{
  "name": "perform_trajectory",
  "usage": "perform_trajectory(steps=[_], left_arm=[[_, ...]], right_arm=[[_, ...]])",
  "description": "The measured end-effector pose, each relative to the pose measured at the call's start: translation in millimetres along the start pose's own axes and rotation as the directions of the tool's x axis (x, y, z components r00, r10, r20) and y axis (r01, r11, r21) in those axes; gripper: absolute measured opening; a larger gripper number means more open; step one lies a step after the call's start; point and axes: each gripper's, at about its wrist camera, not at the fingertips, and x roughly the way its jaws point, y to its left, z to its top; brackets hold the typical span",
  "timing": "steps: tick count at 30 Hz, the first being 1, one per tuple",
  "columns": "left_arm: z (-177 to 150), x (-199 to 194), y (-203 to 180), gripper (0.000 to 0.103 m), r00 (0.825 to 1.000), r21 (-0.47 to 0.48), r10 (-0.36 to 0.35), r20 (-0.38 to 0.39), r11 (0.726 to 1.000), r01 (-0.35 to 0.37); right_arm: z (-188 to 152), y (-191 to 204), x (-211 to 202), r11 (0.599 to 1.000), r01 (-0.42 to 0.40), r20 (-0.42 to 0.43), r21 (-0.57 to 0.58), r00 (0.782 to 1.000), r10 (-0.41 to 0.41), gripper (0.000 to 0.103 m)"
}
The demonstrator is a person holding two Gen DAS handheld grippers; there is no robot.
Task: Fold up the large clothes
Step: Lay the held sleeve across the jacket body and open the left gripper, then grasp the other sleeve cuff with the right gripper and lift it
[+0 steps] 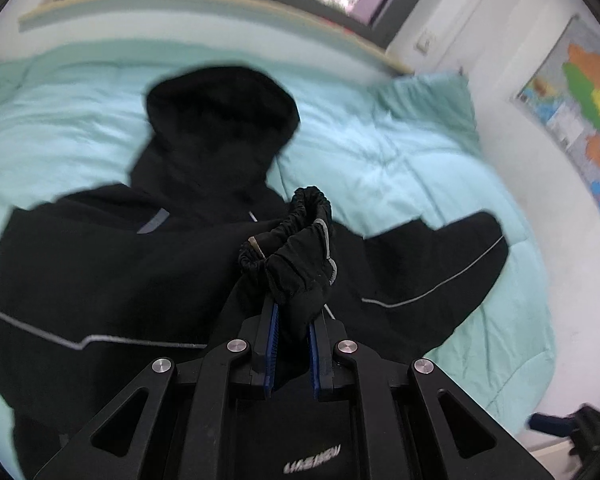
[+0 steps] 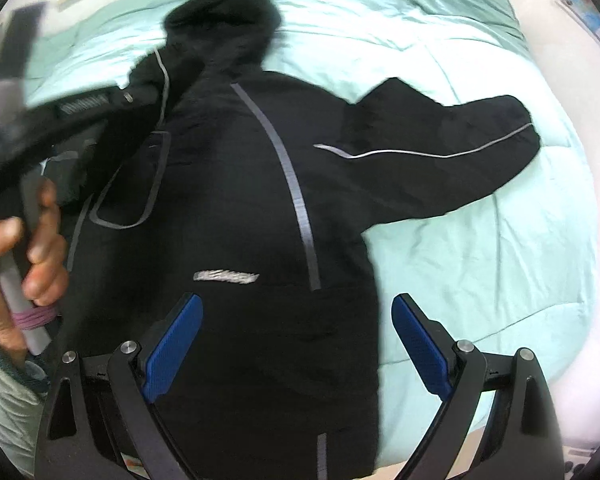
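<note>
One sleeve cuff (image 1: 300, 248) of the big black jacket (image 2: 260, 200) on the mint quilt (image 2: 480, 260) is clamped in the left gripper (image 1: 294, 320); lay it flat across the jacket's chest, while the right gripper (image 2: 296, 344) hangs wide apart above.

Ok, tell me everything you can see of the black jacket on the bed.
The black jacket is a hooded garment of smooth, shell-like fabric with grey reflective piping and a grey strip down the middle. It lies spread on a mint-green duvet, hood toward the far end. One sleeve lies stretched out to the side on the duvet. The other sleeve's elastic cuff is lifted over the body, pinched in the left gripper. The right gripper, jaws wide, is above the lower half and grips nothing.
</note>
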Motion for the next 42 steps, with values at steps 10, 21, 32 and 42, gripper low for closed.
perform_trajectory(steps=[10,21,32,42], left_arm=[[-18,76,17,0.037,0.943,-0.179,-0.215,-0.255,0.969,0.172],[-1,19,63,0.081,0.961,-0.249,-0.23,-0.157,0.95,0.187],[3,-8,116,0.08,0.996,-0.25,-0.005,-0.084,0.968,-0.017],[-5,63,199,0.08,0.952,-0.287,0.234,-0.199,0.915,-0.285]], right_arm=[[61,-20,77,0.995,-0.104,-0.001,-0.002,0.995,0.104,0.096],[99,12,152,0.926,-0.372,-0.093,0.067,0.921,0.377,0.096],[117,-7,129,0.906,-0.42,0.048,0.046,0.907,0.418,0.018],[123,-41,226,0.983,-0.181,-0.048,0.013,0.982,0.182,0.017]])
